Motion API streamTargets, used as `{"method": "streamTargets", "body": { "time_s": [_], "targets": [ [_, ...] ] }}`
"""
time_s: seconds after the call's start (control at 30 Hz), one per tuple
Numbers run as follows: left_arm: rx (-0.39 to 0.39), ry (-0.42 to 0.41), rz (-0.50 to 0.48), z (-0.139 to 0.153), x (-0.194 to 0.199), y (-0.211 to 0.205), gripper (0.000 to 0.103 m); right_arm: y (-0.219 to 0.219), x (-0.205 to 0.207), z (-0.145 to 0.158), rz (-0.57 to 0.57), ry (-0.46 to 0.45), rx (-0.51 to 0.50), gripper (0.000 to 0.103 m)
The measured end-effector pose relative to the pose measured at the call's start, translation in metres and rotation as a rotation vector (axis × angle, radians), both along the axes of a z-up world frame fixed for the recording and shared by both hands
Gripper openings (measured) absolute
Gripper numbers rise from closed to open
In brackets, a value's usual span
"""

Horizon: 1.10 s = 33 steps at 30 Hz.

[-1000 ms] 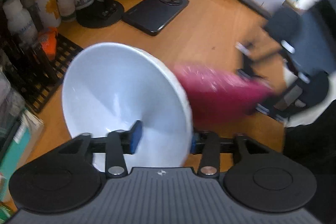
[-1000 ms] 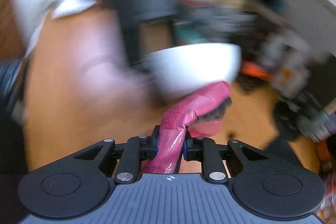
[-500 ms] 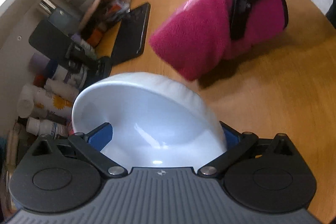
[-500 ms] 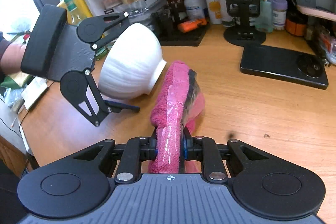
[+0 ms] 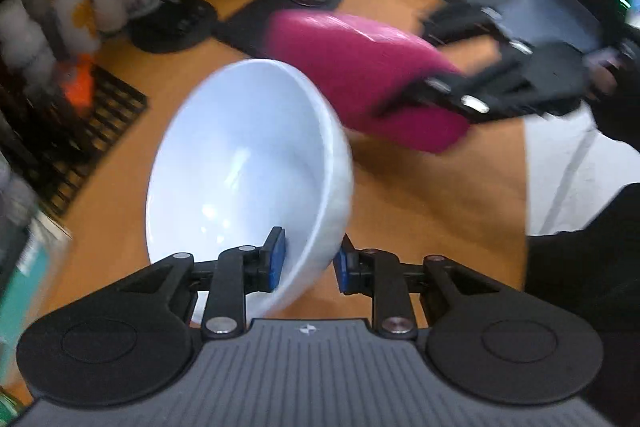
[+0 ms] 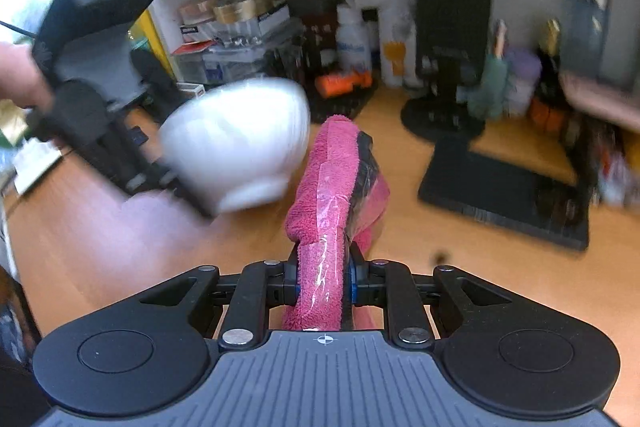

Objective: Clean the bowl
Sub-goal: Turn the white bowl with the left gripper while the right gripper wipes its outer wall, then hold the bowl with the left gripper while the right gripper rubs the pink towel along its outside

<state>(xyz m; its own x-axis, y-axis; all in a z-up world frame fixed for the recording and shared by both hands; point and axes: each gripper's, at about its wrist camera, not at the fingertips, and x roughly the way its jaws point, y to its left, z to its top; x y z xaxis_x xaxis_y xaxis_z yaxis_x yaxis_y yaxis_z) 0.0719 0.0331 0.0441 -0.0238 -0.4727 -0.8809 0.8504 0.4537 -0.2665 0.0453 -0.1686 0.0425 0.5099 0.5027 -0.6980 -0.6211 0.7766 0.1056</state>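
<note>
The left gripper fingers, just closing, clamp the glossy white bowl's rim; the right gripper fingers pinch a fluffy pink cloth just beside it.

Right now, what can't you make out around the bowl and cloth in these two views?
- Cloth against bowl: touching or apart, cannot tell; motion blur, both views.
- Bowl's inside: unseen in right wrist view, outer wall faces camera; dirt cannot be judged.
- Left gripper pad contact on the wall: right pad half hidden.
- Shelf bottle labels: blurred.
</note>
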Motion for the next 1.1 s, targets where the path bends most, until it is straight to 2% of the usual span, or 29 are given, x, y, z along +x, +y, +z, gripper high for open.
{"method": "streamTargets", "body": {
  "time_s": [0.07, 0.1, 0.2, 0.3, 0.37, 0.43, 0.53, 0.57, 0.63, 0.7, 0.77, 0.83, 0.9, 0.97, 1.03, 1.07, 1.1],
  "targets": [
    [-0.006, 0.022, 0.028, -0.002, -0.001, 0.002, 0.031, 0.014, 0.003, 0.002, 0.056, -0.017, -0.042, 0.021],
    [-0.010, 0.032, 0.053, -0.004, 0.001, 0.003, 0.031, 0.025, -0.006, 0.006, 0.136, -0.021, -0.057, 0.021],
    [-0.001, 0.035, 0.072, -0.007, 0.005, 0.000, 0.033, 0.044, -0.060, 0.031, 0.362, -0.098, -0.087, 0.021],
    [0.008, 0.037, 0.057, -0.007, 0.007, -0.001, 0.035, 0.047, -0.100, 0.051, 0.491, -0.124, -0.059, 0.021],
    [0.018, 0.035, 0.039, -0.009, 0.006, -0.010, 0.036, 0.047, -0.098, 0.051, 0.484, -0.101, -0.059, 0.021],
    [0.032, 0.035, 0.022, -0.008, 0.004, -0.011, 0.036, 0.043, -0.077, 0.041, 0.403, -0.077, -0.074, 0.021],
    [0.046, 0.041, 0.010, -0.009, -0.001, -0.011, 0.037, 0.027, -0.023, 0.021, 0.196, -0.043, -0.090, 0.021],
    [0.050, 0.041, 0.008, -0.009, -0.002, -0.011, 0.038, 0.019, 0.003, 0.015, 0.090, -0.055, -0.101, 0.021],
    [0.058, 0.042, 0.007, -0.009, -0.003, -0.013, 0.040, 0.013, 0.029, 0.008, 0.009, -0.048, -0.091, 0.021],
    [0.064, 0.044, 0.008, -0.010, -0.002, -0.015, 0.043, 0.018, 0.038, 0.002, 0.016, -0.041, -0.094, 0.021],
    [0.064, 0.048, 0.013, -0.010, 0.000, -0.018, 0.046, 0.029, 0.035, -0.002, 0.075, -0.036, -0.111, 0.021],
    [0.061, 0.054, 0.020, -0.009, 0.002, -0.019, 0.047, 0.038, 0.012, -0.001, 0.206, -0.049, -0.110, 0.021],
    [0.059, 0.049, 0.017, -0.008, 0.003, -0.022, 0.048, 0.042, -0.025, 0.004, 0.344, -0.099, -0.132, 0.021],
    [0.057, 0.023, 0.012, -0.007, 0.003, -0.025, 0.049, 0.040, -0.045, 0.006, 0.399, -0.109, -0.140, 0.021],
    [0.056, -0.049, 0.001, -0.004, 0.003, -0.031, 0.055, 0.030, -0.066, 0.006, 0.392, -0.050, -0.090, 0.021],
    [0.062, -0.103, -0.013, -0.003, 0.001, -0.035, 0.061, 0.018, -0.068, 0.000, 0.317, 0.019, -0.044, 0.021],
    [0.082, -0.184, -0.046, -0.003, -0.004, -0.040, 0.064, 0.012, -0.066, -0.004, 0.268, 0.046, -0.024, 0.021]
  ]
}}
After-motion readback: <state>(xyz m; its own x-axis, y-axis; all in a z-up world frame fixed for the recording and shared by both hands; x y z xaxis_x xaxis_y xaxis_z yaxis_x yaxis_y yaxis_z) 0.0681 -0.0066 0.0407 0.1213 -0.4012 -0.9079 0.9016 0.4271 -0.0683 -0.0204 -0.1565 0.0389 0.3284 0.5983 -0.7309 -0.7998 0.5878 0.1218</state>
